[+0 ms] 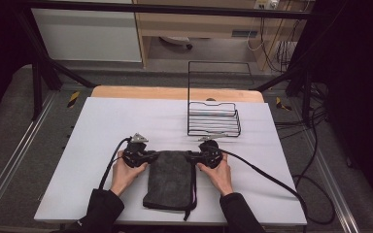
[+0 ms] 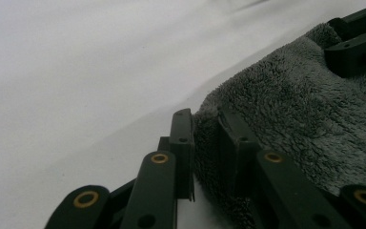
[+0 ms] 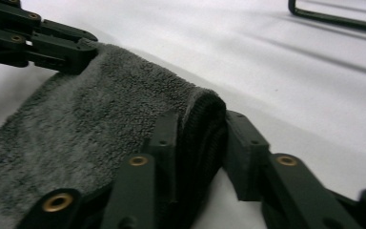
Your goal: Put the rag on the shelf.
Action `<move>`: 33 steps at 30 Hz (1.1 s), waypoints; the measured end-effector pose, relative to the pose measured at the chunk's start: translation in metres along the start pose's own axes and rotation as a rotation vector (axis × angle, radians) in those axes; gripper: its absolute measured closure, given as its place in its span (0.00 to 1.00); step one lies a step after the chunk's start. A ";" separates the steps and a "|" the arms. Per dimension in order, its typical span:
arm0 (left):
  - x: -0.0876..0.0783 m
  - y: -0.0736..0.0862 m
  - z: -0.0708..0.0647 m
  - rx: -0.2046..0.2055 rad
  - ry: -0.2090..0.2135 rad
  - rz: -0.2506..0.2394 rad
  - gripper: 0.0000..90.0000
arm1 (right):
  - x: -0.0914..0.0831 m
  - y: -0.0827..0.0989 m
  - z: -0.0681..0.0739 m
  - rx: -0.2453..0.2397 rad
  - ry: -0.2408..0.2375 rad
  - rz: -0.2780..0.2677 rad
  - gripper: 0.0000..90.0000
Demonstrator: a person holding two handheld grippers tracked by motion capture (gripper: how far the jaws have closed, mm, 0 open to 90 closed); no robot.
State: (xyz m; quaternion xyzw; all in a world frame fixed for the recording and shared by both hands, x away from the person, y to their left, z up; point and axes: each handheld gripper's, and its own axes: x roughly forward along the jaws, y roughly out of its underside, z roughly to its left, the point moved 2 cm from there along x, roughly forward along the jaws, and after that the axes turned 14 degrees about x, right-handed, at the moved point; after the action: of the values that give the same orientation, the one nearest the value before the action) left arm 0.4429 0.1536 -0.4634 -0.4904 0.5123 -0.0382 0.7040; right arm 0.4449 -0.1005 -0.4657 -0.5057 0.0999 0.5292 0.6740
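A dark grey folded towel [image 1: 170,180] lies on the white table [image 1: 121,121] near its front edge. My left gripper [image 1: 151,156] holds the towel's far left corner, and in the left gripper view the fleece [image 2: 305,105] sits pinched between the two jaws of that gripper [image 2: 206,129]. My right gripper [image 1: 190,156] holds the far right corner. In the right gripper view the thick folded edge [image 3: 90,109] is squeezed between the jaws of that gripper [image 3: 202,129]. Each gripper points inward at the other, both low on the table.
A black wire basket [image 1: 213,119] with a tall back frame stands just behind the right gripper; its bottom rail [image 3: 333,19] appears in the right gripper view. Cables trail from both grippers, the right one [image 1: 272,177] across the table to the floor. A wooden board edge [image 1: 175,93] lies behind.
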 end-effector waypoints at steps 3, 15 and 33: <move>0.000 0.000 0.001 0.003 0.011 -0.006 0.86 | -0.002 0.000 -0.001 0.033 -0.030 0.012 0.85; -0.008 -0.002 0.001 -0.009 0.020 -0.027 0.90 | -0.012 -0.001 0.002 0.024 -0.066 -0.020 0.89; -0.056 -0.021 -0.009 0.039 -0.003 -0.160 0.90 | -0.046 -0.008 0.023 -0.052 -0.139 -0.148 0.89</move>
State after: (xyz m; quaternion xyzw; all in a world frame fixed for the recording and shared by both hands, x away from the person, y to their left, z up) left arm 0.4194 0.1677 -0.4095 -0.5163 0.4696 -0.1036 0.7087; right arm 0.4232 -0.1094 -0.4192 -0.4910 0.0017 0.5140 0.7034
